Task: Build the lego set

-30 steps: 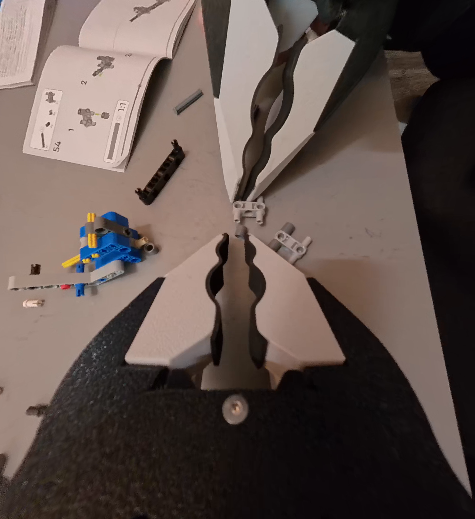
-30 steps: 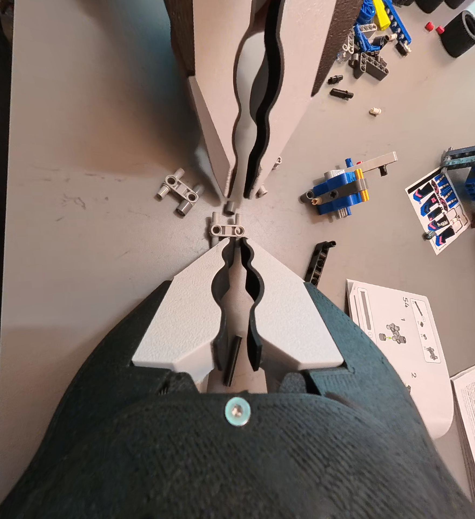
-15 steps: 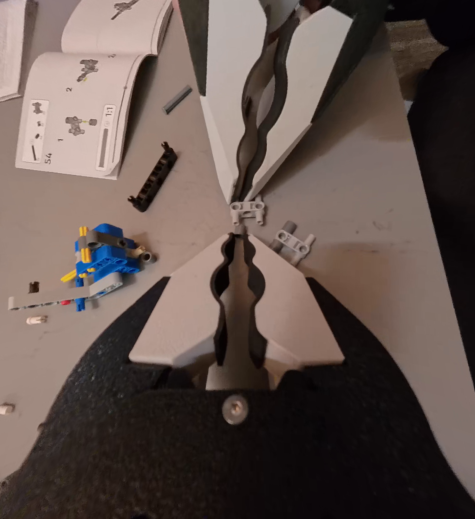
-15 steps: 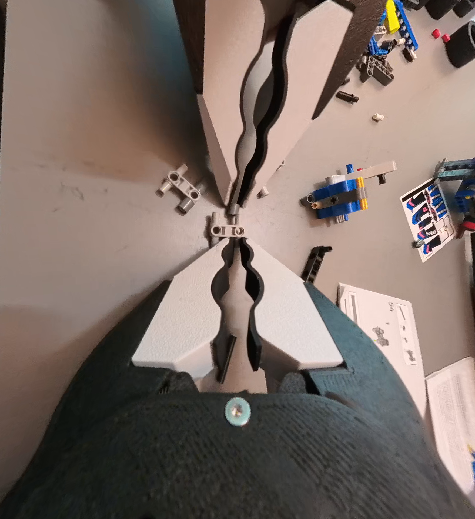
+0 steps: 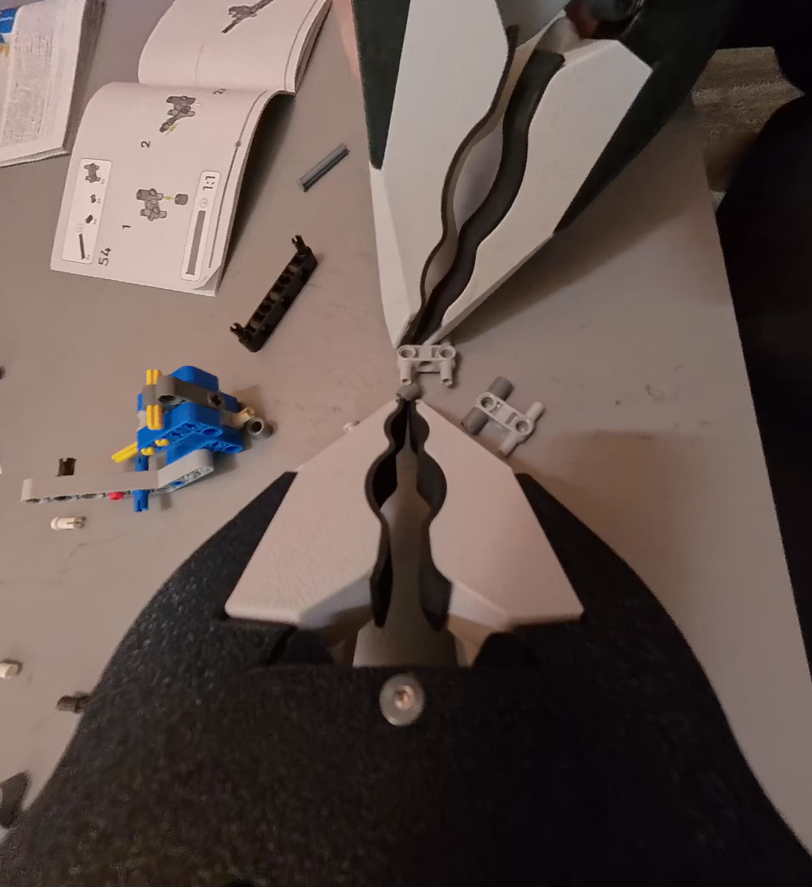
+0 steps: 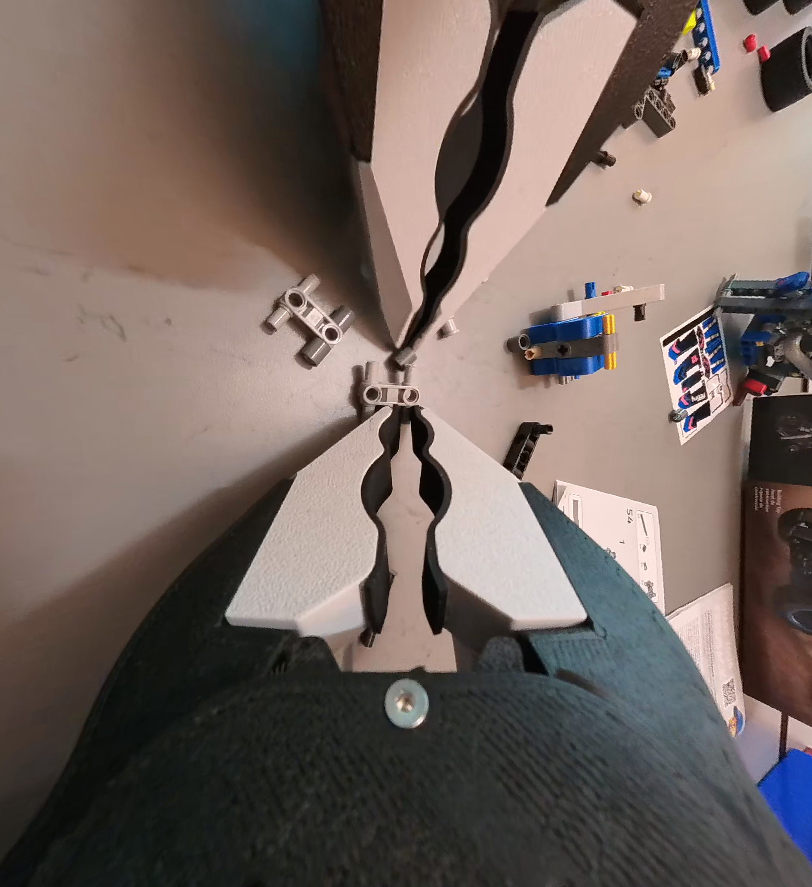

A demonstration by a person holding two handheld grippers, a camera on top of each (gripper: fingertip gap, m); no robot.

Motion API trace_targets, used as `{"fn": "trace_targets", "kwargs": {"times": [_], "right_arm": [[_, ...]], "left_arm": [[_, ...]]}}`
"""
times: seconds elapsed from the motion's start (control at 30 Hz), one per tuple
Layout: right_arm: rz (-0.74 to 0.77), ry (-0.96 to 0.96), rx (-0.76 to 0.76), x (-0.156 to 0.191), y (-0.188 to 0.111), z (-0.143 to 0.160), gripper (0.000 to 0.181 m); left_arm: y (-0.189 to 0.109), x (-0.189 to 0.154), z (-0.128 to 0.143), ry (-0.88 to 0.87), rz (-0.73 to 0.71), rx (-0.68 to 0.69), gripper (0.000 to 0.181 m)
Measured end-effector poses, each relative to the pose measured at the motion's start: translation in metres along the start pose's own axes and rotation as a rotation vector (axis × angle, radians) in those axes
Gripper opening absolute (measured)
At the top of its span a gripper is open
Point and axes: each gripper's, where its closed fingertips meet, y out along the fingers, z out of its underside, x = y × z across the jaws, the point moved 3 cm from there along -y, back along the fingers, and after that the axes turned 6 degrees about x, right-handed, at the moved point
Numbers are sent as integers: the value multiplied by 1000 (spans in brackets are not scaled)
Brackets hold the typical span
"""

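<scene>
My left gripper [image 5: 407, 404] is shut on a small dark grey bush [image 5: 409, 392] at its tips, just above the grey table [image 5: 586, 336]. My right gripper [image 6: 401, 422] is shut on a light grey connector with pins [image 6: 391, 394]. The two grippers face each other tip to tip. The bush [image 6: 405, 356] sits close to one of the connector's pins [image 5: 425, 357], with a small gap. A second light grey connector [image 5: 502, 420] with two dark grey bushes on its pins lies on the table beside them and also shows in the right wrist view [image 6: 310, 326].
A blue, yellow and grey sub-assembly [image 5: 178, 422] and a black beam [image 5: 277, 293] lie to the left, by the open instruction booklet [image 5: 154, 182]. A sticker sheet [image 6: 697, 379], a blue model [image 6: 778, 317], a black tyre [image 6: 790, 69], a dark box [image 6: 797, 552] and loose pins lie around. Left and right tips are no more than a few centimetres apart.
My left gripper's pads closed on the grey bush that lay between them and raised it toward the connector's pin. My right gripper stayed shut on the connector.
</scene>
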Motion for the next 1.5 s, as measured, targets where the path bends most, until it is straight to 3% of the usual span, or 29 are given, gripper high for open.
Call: {"fn": "trace_targets", "kwargs": {"times": [0.2, 0.3, 0.53, 0.8, 1.13, 1.37, 1.5], "right_arm": [[-13, 5, -6, 0, 0, 0, 3], [-18, 6, -12, 0, 0, 0, 3], [-14, 3, -14, 0, 0, 0, 3], [32, -76, 64, 1, 1, -2, 3], [19, -155, 161, 0, 1, -5, 3], [-35, -151, 142, -2, 2, -6, 3], [-1, -232, 210, 0, 2, -8, 2]], "left_arm": [[-8, 1, -5, -3, 29, -58, 5], [-8, 3, -3, 45, 46, -20, 11], [1, 1, 0, 46, 139, 29, 5], [-1, 2, -2, 32, 26, 14, 4], [2, 2, -1, -65, -10, 19, 4], [2, 1, -2, 6, -45, 12, 4], [3, 0, -4, 10, -71, 33, 4]]}}
